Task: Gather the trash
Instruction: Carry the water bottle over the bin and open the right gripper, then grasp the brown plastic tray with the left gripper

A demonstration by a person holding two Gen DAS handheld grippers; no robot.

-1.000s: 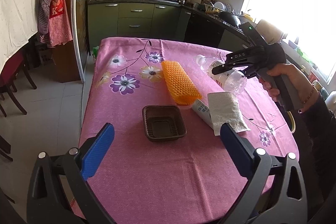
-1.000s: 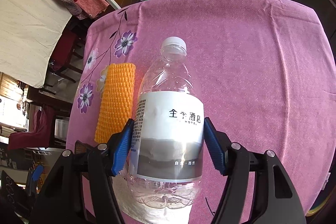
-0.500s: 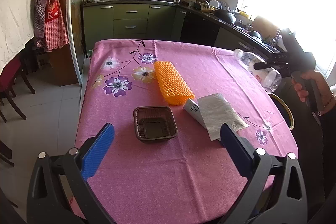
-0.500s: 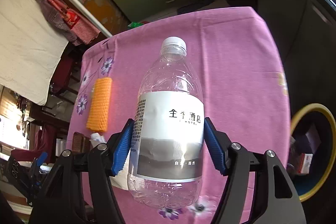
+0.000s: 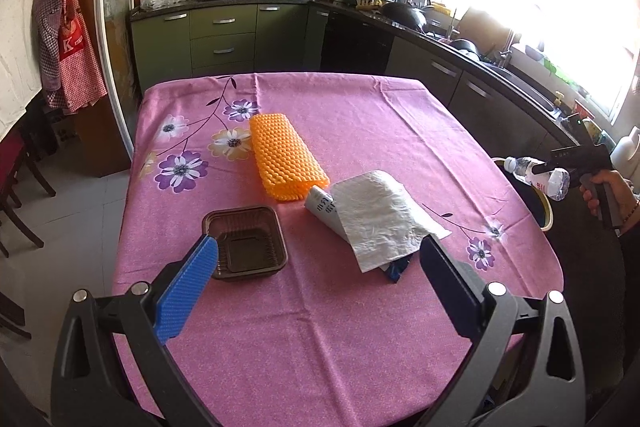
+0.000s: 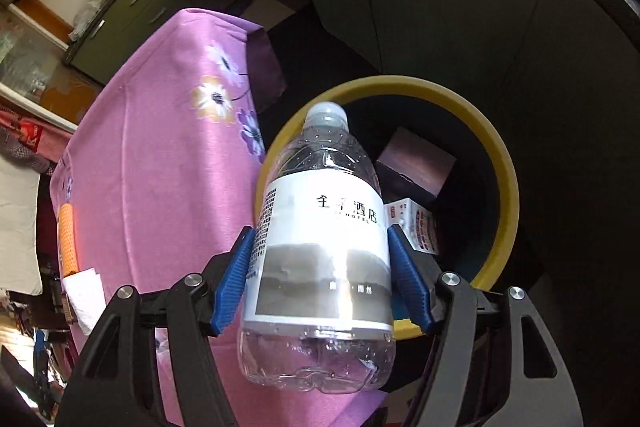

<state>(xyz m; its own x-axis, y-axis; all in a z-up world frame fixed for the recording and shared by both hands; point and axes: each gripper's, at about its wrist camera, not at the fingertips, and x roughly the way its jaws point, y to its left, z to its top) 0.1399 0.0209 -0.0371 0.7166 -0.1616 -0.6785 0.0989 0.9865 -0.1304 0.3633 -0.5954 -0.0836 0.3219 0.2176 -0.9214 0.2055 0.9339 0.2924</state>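
Observation:
My right gripper (image 6: 324, 279) is shut on a clear plastic bottle (image 6: 320, 251) with a white label, held off the table's right side over a yellow-rimmed bin (image 6: 508, 187). The bottle (image 5: 536, 177) and bin rim (image 5: 546, 211) also show at the far right of the left wrist view. My left gripper (image 5: 318, 277) is open and empty above the table's near part. Before it lie a brown plastic tray (image 5: 246, 243), an orange foam net (image 5: 284, 157) and a white paper sheet (image 5: 380, 219) over a wrapper.
The table has a pink flowered cloth (image 5: 360, 123). The bin holds a dark box (image 6: 416, 171) and a small carton (image 6: 418, 229). Green kitchen cabinets (image 5: 224, 39) stand behind, chairs (image 5: 20, 183) at the left.
My right gripper has carried the bottle off the table to the right and tipped it over the bin. My left gripper has moved a little forward toward the tray.

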